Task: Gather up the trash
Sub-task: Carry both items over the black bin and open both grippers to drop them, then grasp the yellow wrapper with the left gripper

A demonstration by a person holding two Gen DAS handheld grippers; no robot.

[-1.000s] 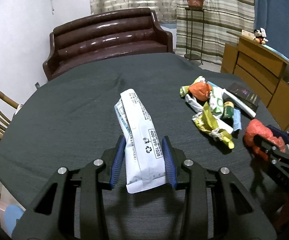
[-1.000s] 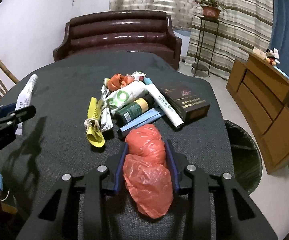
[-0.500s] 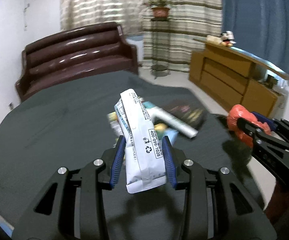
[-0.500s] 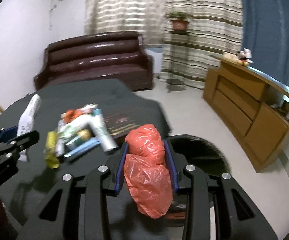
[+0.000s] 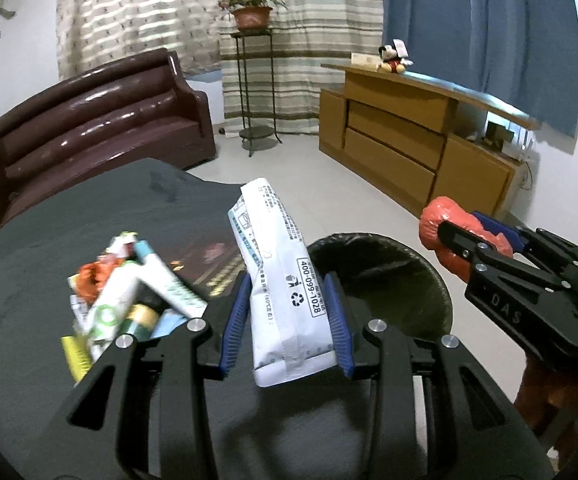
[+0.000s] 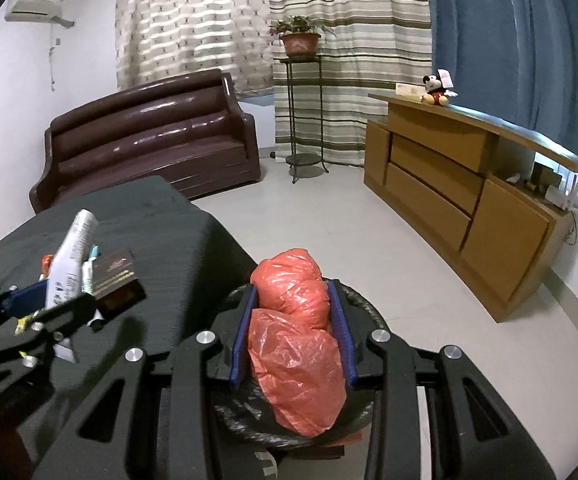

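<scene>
Left gripper (image 5: 289, 324): we see it clamped on white packet (image 5: 281, 280), frame centre, beside bin (image 5: 389, 276).
Right gripper (image 6: 295, 332): pinching red bag (image 6: 295, 344), lower centre, over the bin (image 6: 361, 296).
Worktop (image 5: 29, 280): remaining trash pile (image 5: 129, 292), lower left.

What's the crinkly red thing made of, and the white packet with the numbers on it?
The red bag looks like thin, glossy plastic film: it is translucent, wrinkled and shiny. The white packet seems to be soft matte plastic or coated paper, with printed text, a recycling symbol and a sealed seam.
</scene>
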